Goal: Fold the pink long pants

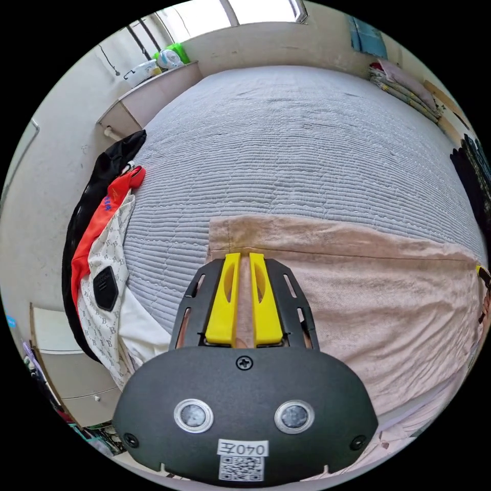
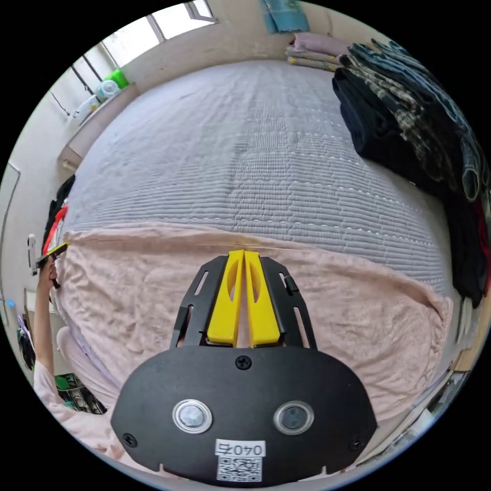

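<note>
Pink pants (image 1: 358, 307) lie spread flat along the near edge of the grey bed (image 1: 286, 153). Left gripper (image 1: 244, 258) nearly closed, fabric between its jaws; right gripper (image 2: 243, 254) pinched together over the cloth. Beyond, dark clothes (image 2: 399, 112) piled.

L gripper (image 1: 244, 254): yellow jaws near parallel, narrow gap, tips toward 12 o'clock in left gripper view; whether they pinch anything can't be told. R gripper (image 2: 244, 251): jaws together at tips, also toward 12 in right gripper view. There, at 9 o'clock, person's forearm (image 2: 43, 327) rises to the L gripper.
</note>
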Motion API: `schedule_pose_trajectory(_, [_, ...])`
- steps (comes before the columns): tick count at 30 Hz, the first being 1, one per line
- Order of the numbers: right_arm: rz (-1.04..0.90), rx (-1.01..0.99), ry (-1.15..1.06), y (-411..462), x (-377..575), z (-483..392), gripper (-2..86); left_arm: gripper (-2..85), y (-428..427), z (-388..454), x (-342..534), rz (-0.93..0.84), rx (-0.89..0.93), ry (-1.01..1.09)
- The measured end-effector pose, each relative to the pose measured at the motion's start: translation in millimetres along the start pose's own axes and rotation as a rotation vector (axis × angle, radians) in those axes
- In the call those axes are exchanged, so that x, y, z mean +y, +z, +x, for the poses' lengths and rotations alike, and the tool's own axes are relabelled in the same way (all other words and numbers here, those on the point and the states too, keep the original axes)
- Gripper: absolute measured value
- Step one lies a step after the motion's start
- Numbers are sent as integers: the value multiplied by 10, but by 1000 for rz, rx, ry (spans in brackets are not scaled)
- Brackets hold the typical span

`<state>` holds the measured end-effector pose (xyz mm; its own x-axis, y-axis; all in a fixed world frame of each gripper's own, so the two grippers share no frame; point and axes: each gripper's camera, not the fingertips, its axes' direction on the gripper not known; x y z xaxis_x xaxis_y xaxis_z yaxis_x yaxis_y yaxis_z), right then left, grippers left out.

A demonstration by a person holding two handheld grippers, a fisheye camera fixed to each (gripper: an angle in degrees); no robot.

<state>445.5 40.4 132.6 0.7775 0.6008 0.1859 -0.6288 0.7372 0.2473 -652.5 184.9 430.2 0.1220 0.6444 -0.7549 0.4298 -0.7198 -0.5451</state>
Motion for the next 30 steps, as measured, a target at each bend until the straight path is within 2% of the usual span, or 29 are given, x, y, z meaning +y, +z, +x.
schedule_pose_trajectory(6, [26,110,-131,-69,19,-213,-10,-12,219,344,-272,-116,-120,85])
schedule_pose_trajectory(8, [119,127,-117,-434,221,-101,-10,-13,240,432,-342,-153,-156,126])
schedule_pose_trajectory(10, [212,157,-99,-818,509,116,-10,-10,111,418,-344,-87,-213,48])
schedule_pose_trajectory(12, [257,185,-59,-1160,829,454,-10,-9,-213,539,-222,102,-239,0])
schedule_pose_trajectory(13, [272,196,-13,-1357,1030,729,-10,-9,-285,618,-184,139,-223,12])
schedule_pose_trajectory(16, [322,205,145,-1763,1446,1424,-10,-9,-580,1350,7,269,-88,160])
schedule_pose_trajectory(19, [352,191,261,-1974,1707,1896,-10,-9,-821,2529,303,364,57,407])
schedule_pose_trajectory(21, [365,166,295,-2014,1812,2054,-10,-9,-994,3600,673,425,188,638])
schedule_pose_trajectory(24, [365,130,316,-1993,1920,2191,-10,-9,-1193,4843,1193,460,369,898])
schedule_pose_trajectory(27, [358,123,313,-1982,1956,2262,-10,-9,-1330,5827,1654,501,470,1081])
schedule_pose_trajectory(30, [321,101,289,-1957,1921,2361,-10,-9,-1241,6507,1980,426,578,1202])
